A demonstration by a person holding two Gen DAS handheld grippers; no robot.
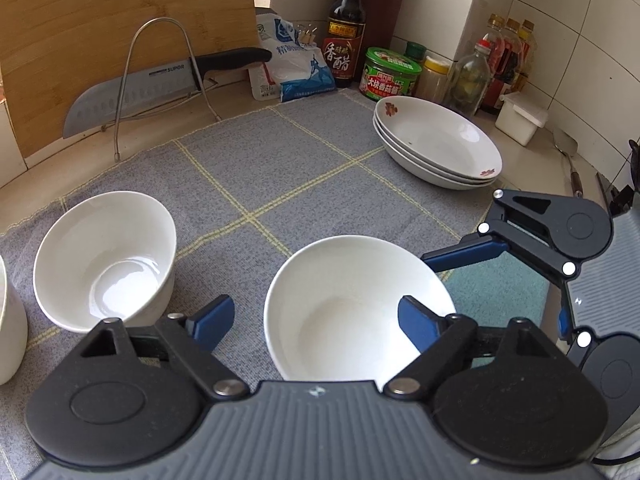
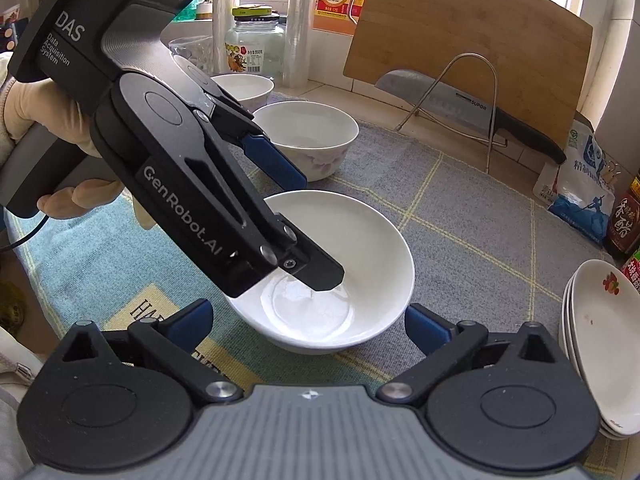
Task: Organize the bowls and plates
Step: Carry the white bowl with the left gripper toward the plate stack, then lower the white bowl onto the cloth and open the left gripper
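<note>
A plain white bowl (image 1: 340, 300) (image 2: 360, 240) stands upright on the grey checked mat (image 1: 280, 168). My left gripper (image 1: 316, 322) (image 2: 300, 220) is open astride the bowl's rim, one finger inside the bowl and the other outside, clear of the wall. My right gripper (image 2: 308, 326) (image 1: 512, 288) is open at the bowl's other side, with a finger either side of the wall and not pressing on it. Two more white bowls (image 1: 104, 260) (image 2: 308, 136) (image 2: 244, 88) stand beyond. A stack of three flowered plates (image 1: 436, 144) (image 2: 600, 348) rests at the mat's edge.
A knife (image 1: 160, 88) lies in a wire rack in front of a leaning wooden cutting board (image 1: 100, 20). A salt bag (image 1: 292, 68), vinegar bottle (image 1: 346, 32), green-lidded jar (image 1: 390, 74), other bottles and a white box (image 1: 520, 118) line the tiled corner.
</note>
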